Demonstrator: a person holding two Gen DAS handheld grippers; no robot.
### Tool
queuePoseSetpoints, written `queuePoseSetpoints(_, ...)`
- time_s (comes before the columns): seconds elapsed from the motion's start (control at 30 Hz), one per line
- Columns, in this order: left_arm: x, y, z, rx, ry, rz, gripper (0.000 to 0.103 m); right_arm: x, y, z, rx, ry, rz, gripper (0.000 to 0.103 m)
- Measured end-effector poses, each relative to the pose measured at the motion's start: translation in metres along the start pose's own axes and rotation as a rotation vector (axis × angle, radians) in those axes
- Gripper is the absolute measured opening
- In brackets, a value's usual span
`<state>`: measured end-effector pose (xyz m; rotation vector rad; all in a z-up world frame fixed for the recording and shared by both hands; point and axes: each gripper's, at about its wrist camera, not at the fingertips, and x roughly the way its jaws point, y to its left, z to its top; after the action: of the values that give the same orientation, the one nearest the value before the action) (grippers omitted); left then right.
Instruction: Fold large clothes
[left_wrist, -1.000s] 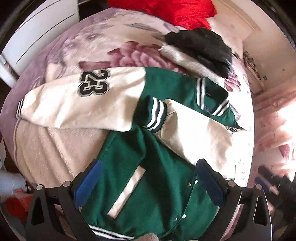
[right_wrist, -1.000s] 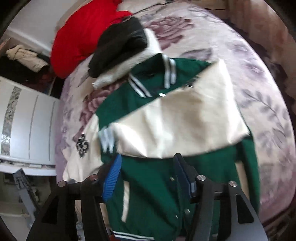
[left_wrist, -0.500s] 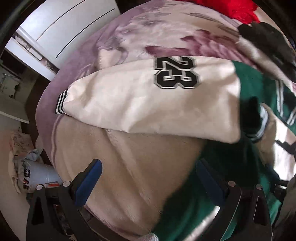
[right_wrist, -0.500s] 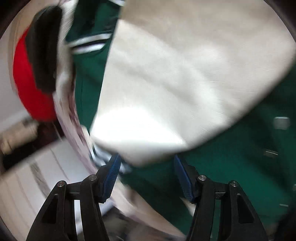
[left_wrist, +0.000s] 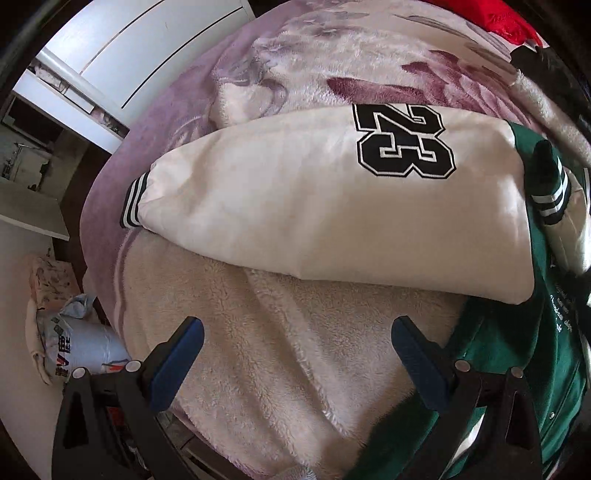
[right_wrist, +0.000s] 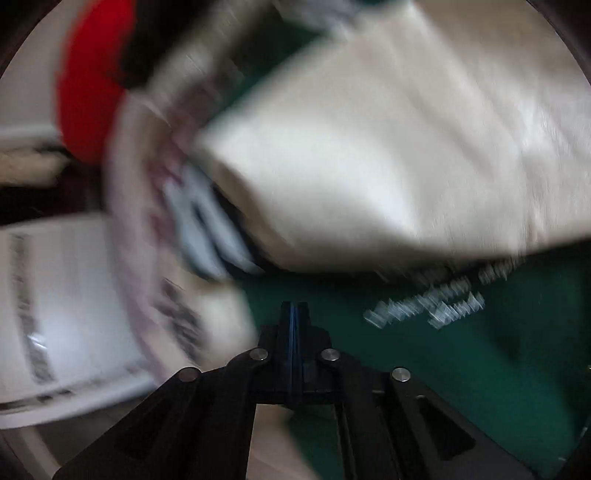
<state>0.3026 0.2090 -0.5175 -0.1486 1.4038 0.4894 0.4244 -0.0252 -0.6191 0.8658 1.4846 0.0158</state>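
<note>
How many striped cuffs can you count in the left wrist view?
2. One cuff ends the cream sleeve at the left, on the blanket. The other cuff lies at the right edge, on the green jacket. More may be hidden.

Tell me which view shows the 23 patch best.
Left wrist view: the 23 patch lies sharp and whole on the cream sleeve. The right wrist view is motion-blurred; only dark smears at lower left might be it.

One green varsity jacket with two cream sleeves: one spread left, one folded across. One floral blanket on the bed, one red cloth at the far right, one white sack at the near left.
</note>
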Motion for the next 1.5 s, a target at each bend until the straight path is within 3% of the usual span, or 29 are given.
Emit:
queuePoseSetpoints(0.1,0.000,0.010,0.003,-0.019,0.000,-0.031,0.103,-0.012,-0.018,-0.008,0.001,0.032,-0.004,0.008)
queuePoseSetpoints(0.13,0.003,0.016,0.004,-0.043,0.010,-0.044,0.103,-0.022,-0.020,-0.012,-0.022,0.019,-0.001,0.020)
queuePoseSetpoints(0.17,0.008,0.026,0.006,-0.080,0.028,-0.059,0.103,-0.033,-0.023,-0.016,-0.051,0.000,0.001,0.040)
queuePoseSetpoints(0.23,0.022,0.045,0.008,-0.170,0.068,-0.103,0.103,-0.056,-0.030,-0.025,-0.092,-0.061,-0.019,0.066)
queuePoseSetpoints(0.33,0.050,0.080,0.010,-0.351,0.144,-0.195,0.103,-0.083,-0.044,-0.029,-0.128,-0.154,-0.075,0.067)
queuePoseSetpoints(0.4,0.071,0.103,0.009,-0.500,0.188,-0.317,0.103,-0.090,-0.055,-0.029,-0.124,-0.167,-0.099,0.067)
queuePoseSetpoints(0.47,0.093,0.124,0.010,-0.651,0.182,-0.470,0.097,-0.096,-0.072,-0.026,-0.080,-0.154,-0.087,0.067)
queuePoseSetpoints(0.53,0.108,0.137,0.015,-0.747,0.148,-0.549,0.094,-0.096,-0.092,-0.020,-0.030,-0.146,-0.071,0.067)
queuePoseSetpoints(0.6,0.121,0.151,0.025,-0.823,0.099,-0.556,0.078,-0.091,-0.098,-0.022,-0.008,-0.152,-0.065,0.067)
queuePoseSetpoints(0.67,0.131,0.166,0.040,-0.872,0.068,-0.503,0.064,-0.085,-0.100,-0.025,-0.007,-0.170,-0.105,0.067)
queuePoseSetpoints(0.7,0.135,0.175,0.049,-0.903,0.052,-0.475,0.062,-0.083,-0.098,-0.025,-0.018,-0.180,-0.133,0.067)
queuePoseSetpoints(0.73,0.138,0.182,0.055,-0.928,0.042,-0.460,0.061,-0.079,-0.095,-0.025,-0.046,-0.200,-0.190,0.068)
queuePoseSetpoints(0.83,0.142,0.203,0.076,-0.975,0.010,-0.407,0.034,-0.077,-0.082,-0.024,-0.139,-0.287,-0.346,0.083)
queuePoseSetpoints(0.9,0.135,0.207,0.087,-0.941,-0.030,-0.378,0.009,-0.075,-0.070,-0.021,-0.221,-0.341,-0.458,0.090)
queuePoseSetpoints(0.93,0.126,0.205,0.097,-0.887,-0.062,-0.337,0.006,-0.074,-0.066,-0.020,-0.251,-0.351,-0.487,0.095)
queuePoseSetpoints(1.07,0.074,0.178,0.128,-0.633,-0.218,-0.201,0.005,-0.075,-0.052,-0.012,-0.314,-0.392,-0.570,0.098)
queuePoseSetpoints(1.17,0.029,0.156,0.143,-0.511,-0.322,-0.168,0.004,-0.081,-0.045,-0.004,-0.316,-0.414,-0.580,0.098)
queuePoseSetpoints(1.33,-0.054,0.107,0.162,-0.339,-0.468,-0.191,0.004,-0.096,-0.049,0.010,-0.263,-0.423,-0.531,0.098)
queuePoseSetpoints(1.5,-0.138,0.013,0.156,-0.106,-0.592,-0.262,0.004,-0.129,-0.075,0.026,-0.183,-0.417,-0.436,0.098)
